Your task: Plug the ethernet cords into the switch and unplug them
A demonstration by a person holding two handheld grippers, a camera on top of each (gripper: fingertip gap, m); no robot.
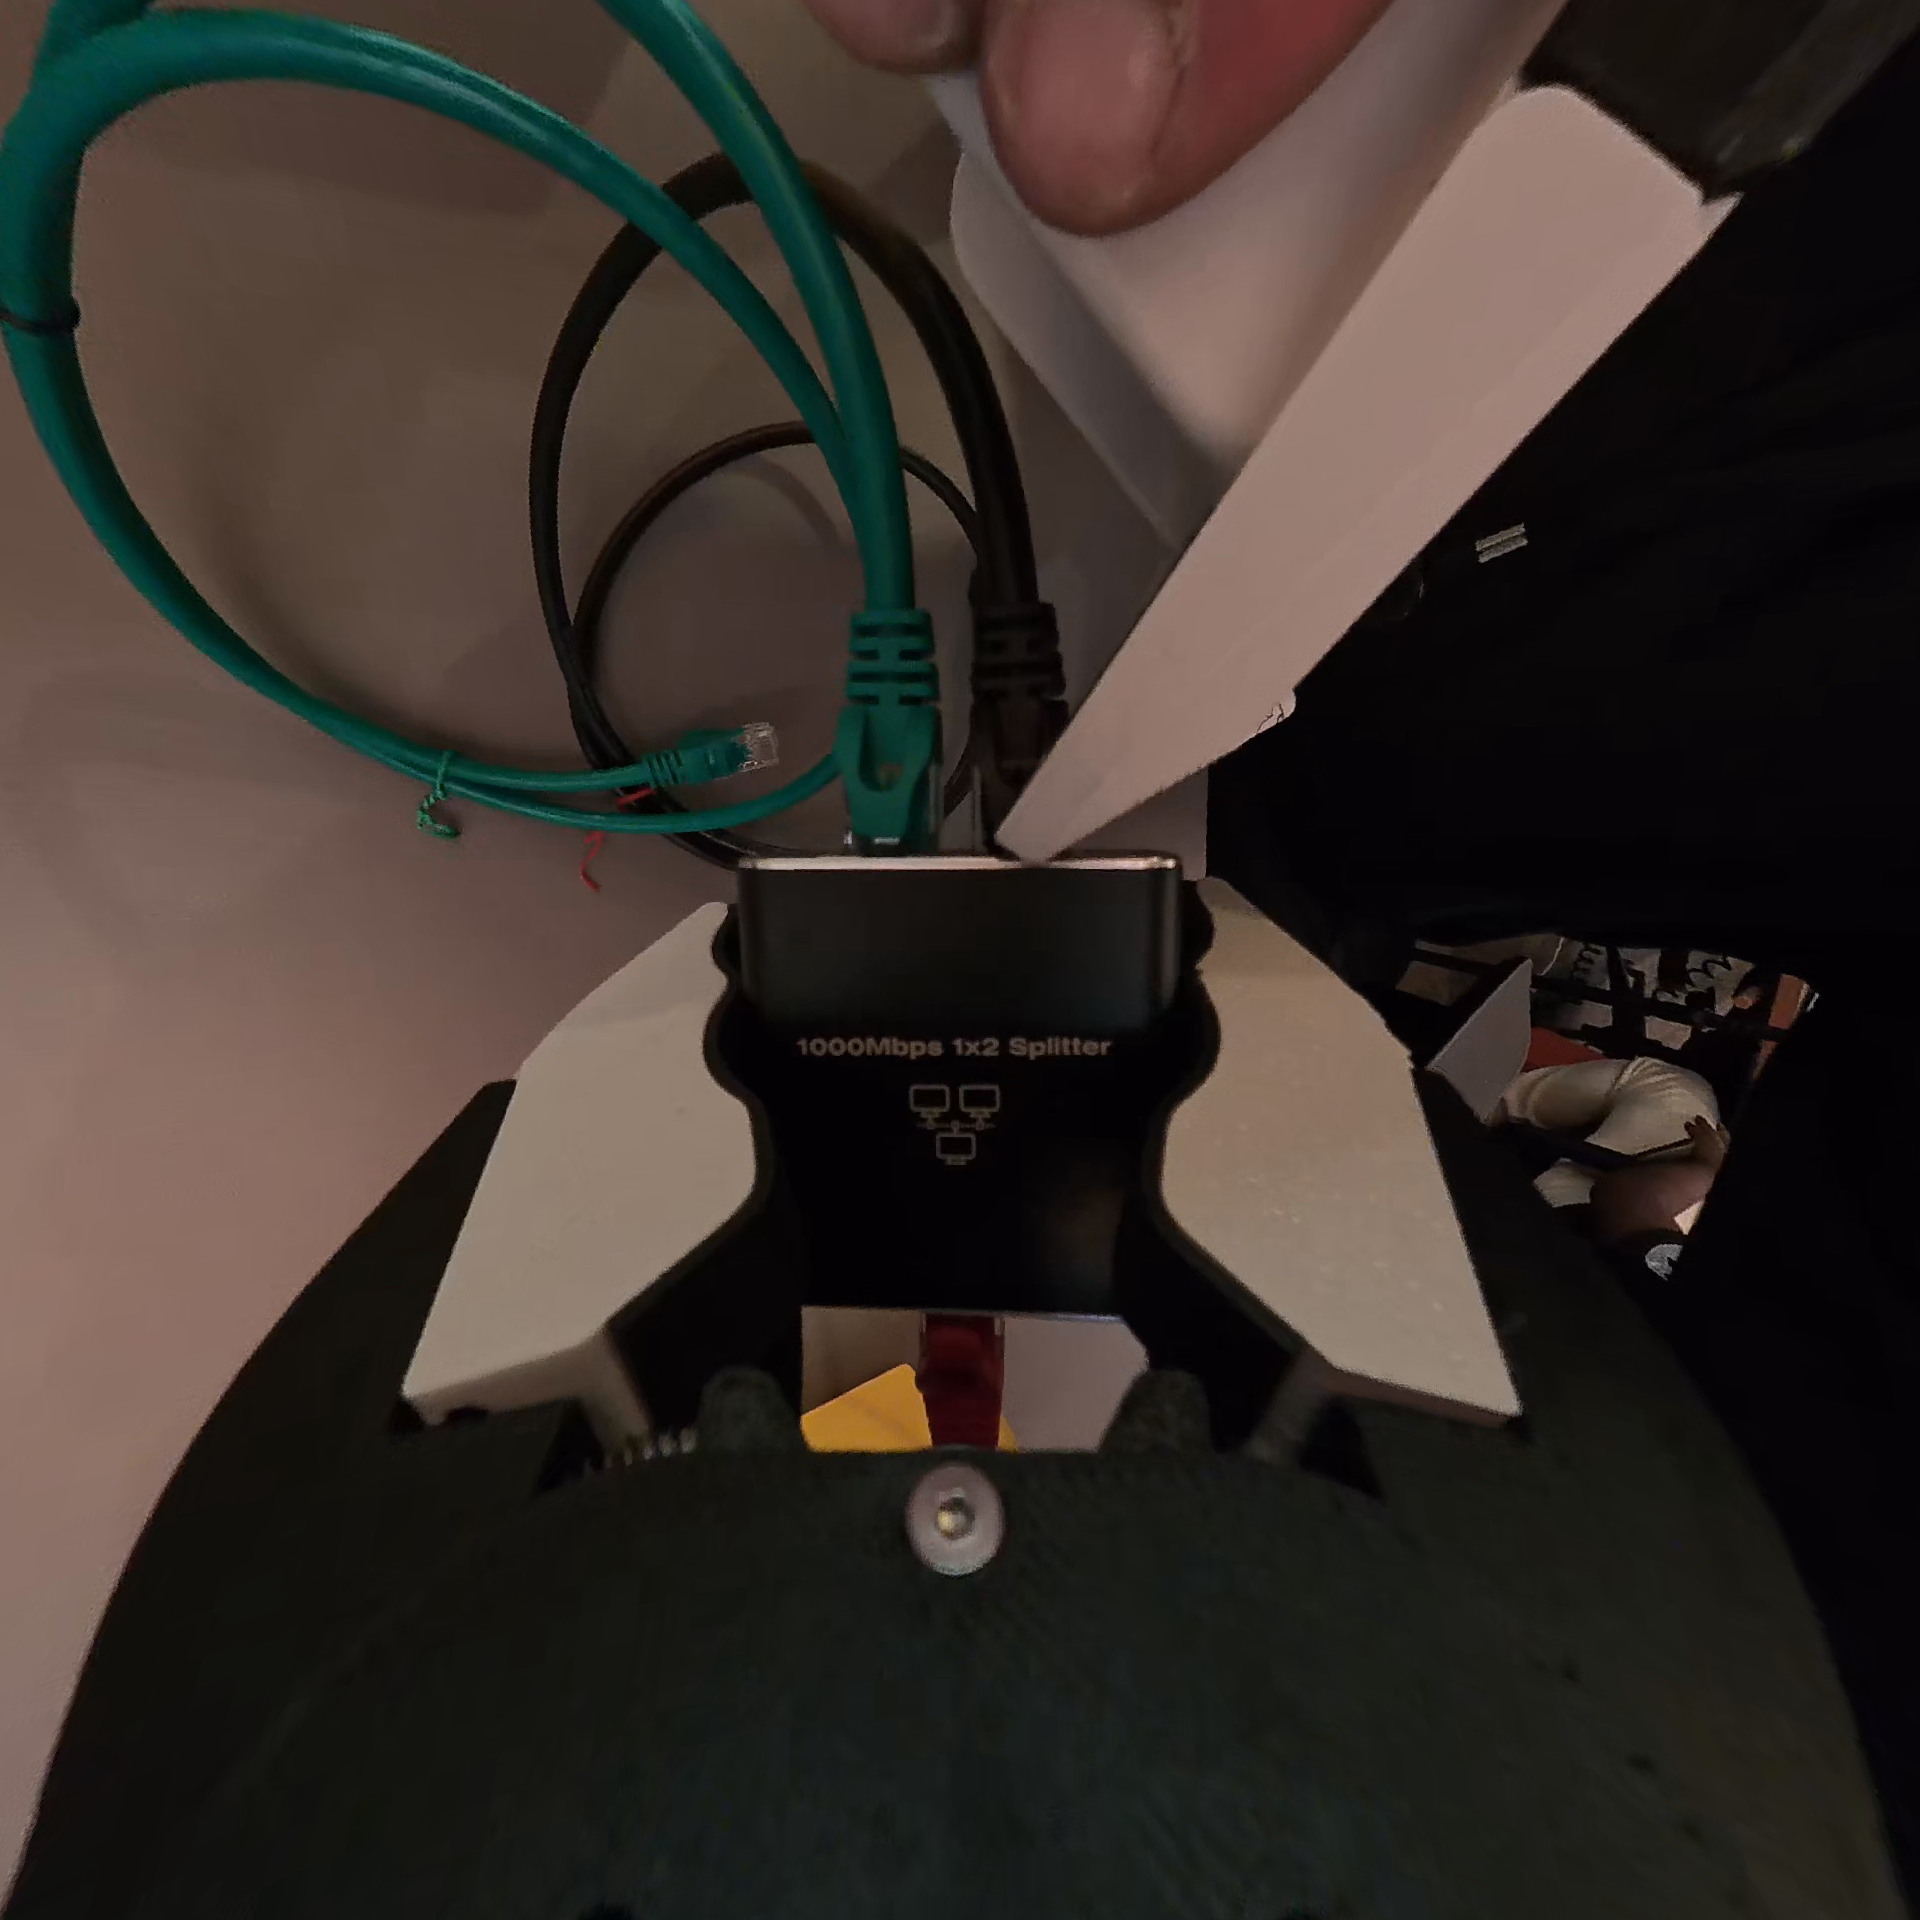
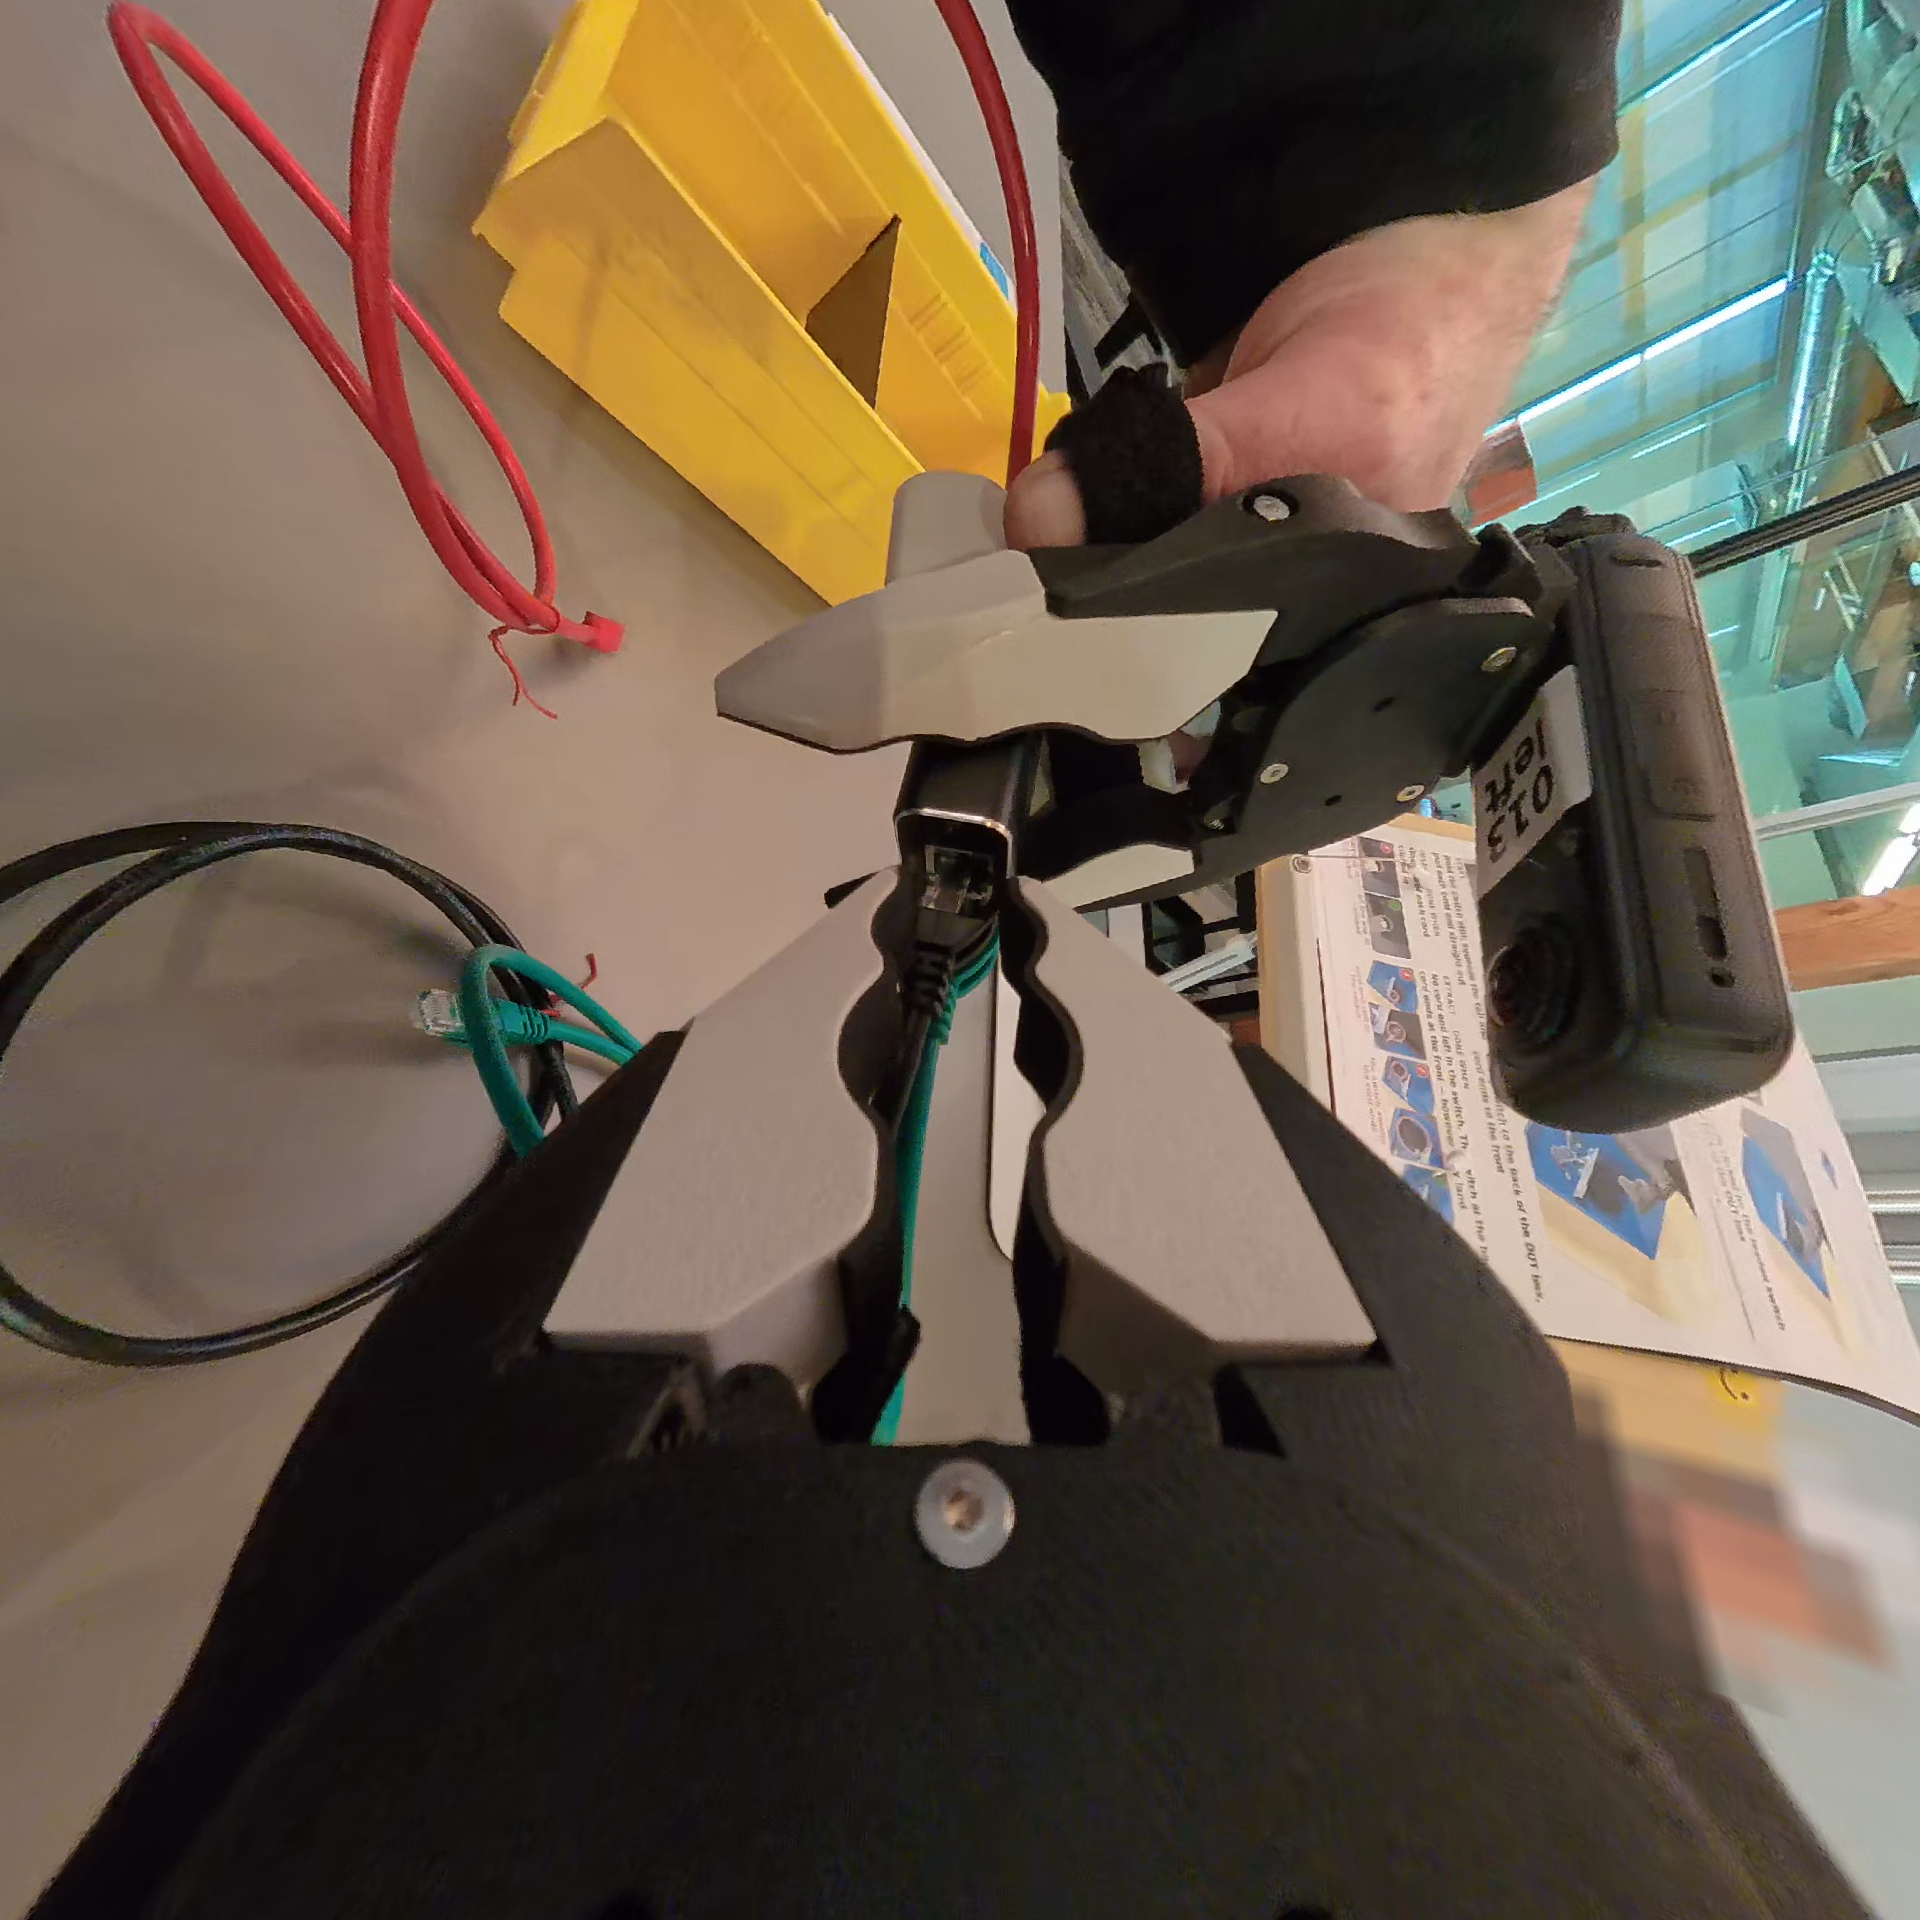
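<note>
We are clamping the left gripper [image 1: 956, 925] on the black switch [image 1: 956, 1049], held above the grey table [image 1: 260, 935], its long axis running along our fingers, ports facing away. The green cord [image 1: 888, 717] and black cord [image 1: 1013, 675] are sitting plugged in side by side. Our right gripper [image 2: 940, 935] is closing on the black cord's plug [image 2: 940, 940].

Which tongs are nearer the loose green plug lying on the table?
Neither clearly. The left tongs are shut on the switch; the right tongs are at its ports, around the black plug. The loose green plug lies apart from both.
</note>
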